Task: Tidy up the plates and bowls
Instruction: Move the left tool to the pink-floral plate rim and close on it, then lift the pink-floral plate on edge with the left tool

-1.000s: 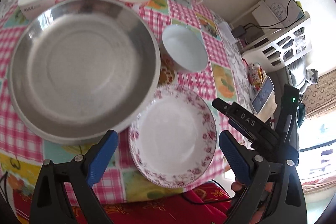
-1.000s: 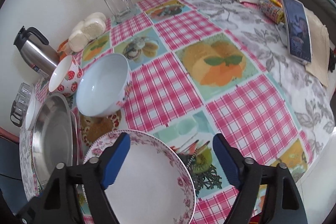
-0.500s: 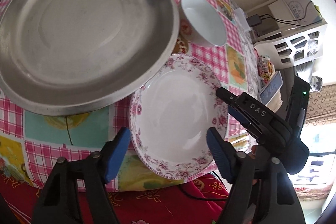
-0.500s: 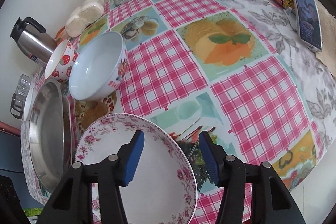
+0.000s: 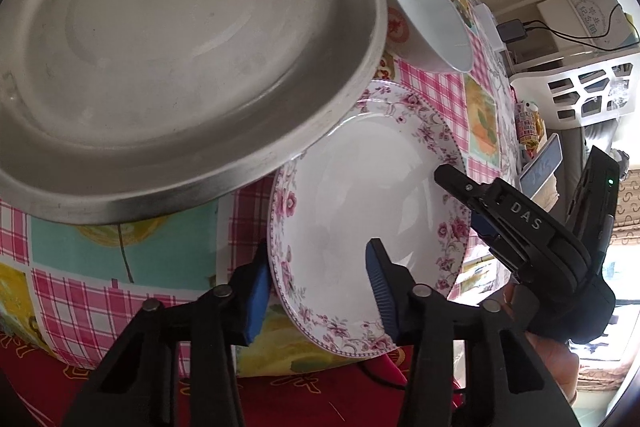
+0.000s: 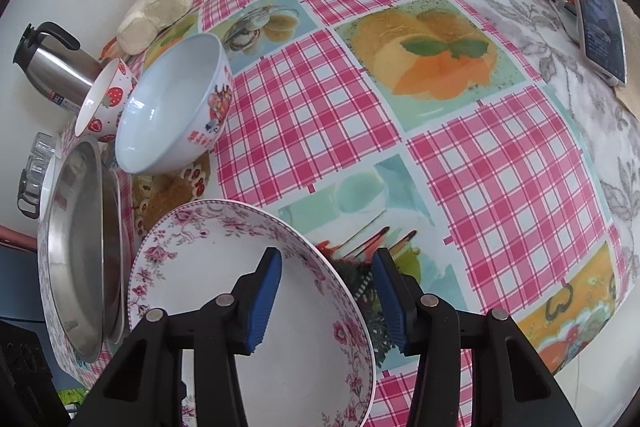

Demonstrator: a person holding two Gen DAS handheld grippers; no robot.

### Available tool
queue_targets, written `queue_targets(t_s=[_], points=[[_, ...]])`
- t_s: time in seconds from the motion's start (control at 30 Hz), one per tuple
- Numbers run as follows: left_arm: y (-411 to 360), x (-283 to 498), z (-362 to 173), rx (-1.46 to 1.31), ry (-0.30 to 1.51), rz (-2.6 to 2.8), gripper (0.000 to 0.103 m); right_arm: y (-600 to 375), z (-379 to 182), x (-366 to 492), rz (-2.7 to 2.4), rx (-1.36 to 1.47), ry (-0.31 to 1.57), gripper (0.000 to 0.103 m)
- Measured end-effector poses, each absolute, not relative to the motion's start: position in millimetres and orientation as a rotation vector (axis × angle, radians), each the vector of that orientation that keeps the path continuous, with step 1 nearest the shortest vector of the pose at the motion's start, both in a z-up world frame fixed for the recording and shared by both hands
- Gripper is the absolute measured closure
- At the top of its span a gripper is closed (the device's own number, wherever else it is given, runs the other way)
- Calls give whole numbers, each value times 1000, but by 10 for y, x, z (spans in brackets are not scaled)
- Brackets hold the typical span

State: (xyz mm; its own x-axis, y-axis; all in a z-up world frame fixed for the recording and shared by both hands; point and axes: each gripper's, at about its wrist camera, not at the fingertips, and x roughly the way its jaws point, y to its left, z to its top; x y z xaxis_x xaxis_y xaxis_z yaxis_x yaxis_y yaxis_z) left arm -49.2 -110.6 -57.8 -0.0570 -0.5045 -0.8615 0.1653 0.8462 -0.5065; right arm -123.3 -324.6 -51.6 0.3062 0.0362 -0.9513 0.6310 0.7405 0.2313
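On the checked cloth, each closing hand-held gripper (image 5: pixel 318 291) (image 6: pixel 328 297) straddles the pink-flowered white plate's (image 5: pixel 372 203) rim, not yet pinching.

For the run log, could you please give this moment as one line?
floral plate on table | left gripper, right gripper: open, astride rim, closing

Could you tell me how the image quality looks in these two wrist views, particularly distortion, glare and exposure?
Left wrist view: strong fisheye bending, the steel plate bulges large, soft sheen on the floral plate, and the window at the right edge is blown out. Right wrist view: the tablecloth curves like a dome, light is even, focus is sharp, and the corners are vignetted black.
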Motion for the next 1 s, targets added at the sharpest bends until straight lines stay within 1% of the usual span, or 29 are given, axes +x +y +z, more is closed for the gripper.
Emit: queue_targets(t_s=[0.03, 0.07, 0.13, 0.3, 0.33, 0.37, 0.7, 1.0], points=[[-1098, -490, -592, -278, 1539, -553, 63, -3243, -514, -1233, -427, 656, 1210, 53], [-1094, -486, -592, -277, 1536, -548, 66, -3238, -515, -1235, -422, 656, 1209, 56], [-1103, -484, -592, -270, 1529, -545, 67, -3229, -513, -1234, -416, 658, 1206, 57], [-1089, -456, -605, -273, 1508, -539, 73, -3245, -511, -1274, -399, 655, 1183, 67], [-1086, -449, -608, -274, 1503, -536, 76, -3258, -512, -1292, -399, 654, 1177, 70], [-1086, -441, -613, -273, 1500, -532, 78, -3282, -511, -1313, -396, 663, 1167, 71], [-1087, -442, -611, -279, 1490, -533, 79, -3391, -509, -1402, -367, 712, 1135, 74], [-1148, -463, -579, -292, 1484, -573, 79, -3553, -513, -1595, -329, 832, 1104, 74]])
